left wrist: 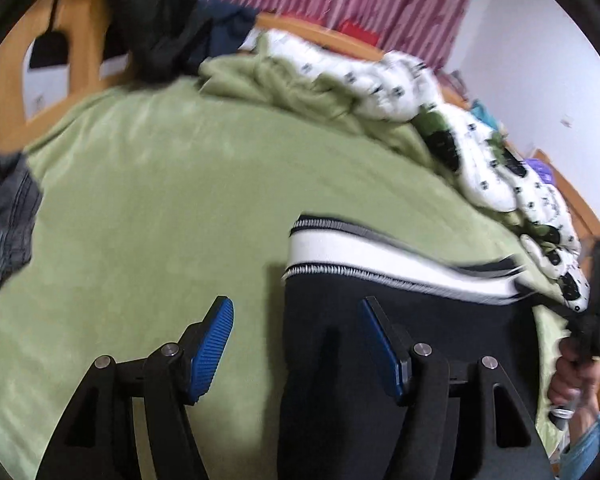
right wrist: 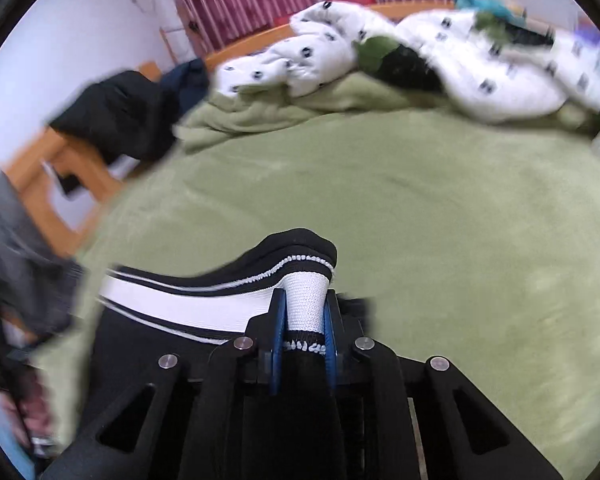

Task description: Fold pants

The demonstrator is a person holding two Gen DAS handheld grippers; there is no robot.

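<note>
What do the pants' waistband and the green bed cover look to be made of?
Waistband: ribbed elastic knit, matte white, judging by its fine woven texture and black-and-white stitched edges. Green bed cover: soft fleece or plush, probably, given its mottled, brushed nap; blur leaves this uncertain.

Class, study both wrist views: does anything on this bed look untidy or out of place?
Yes. The white patterned duvet lies bunched along the far edge of the green bed cover, and dark clothes are heaped over the wooden bed frame.
</note>
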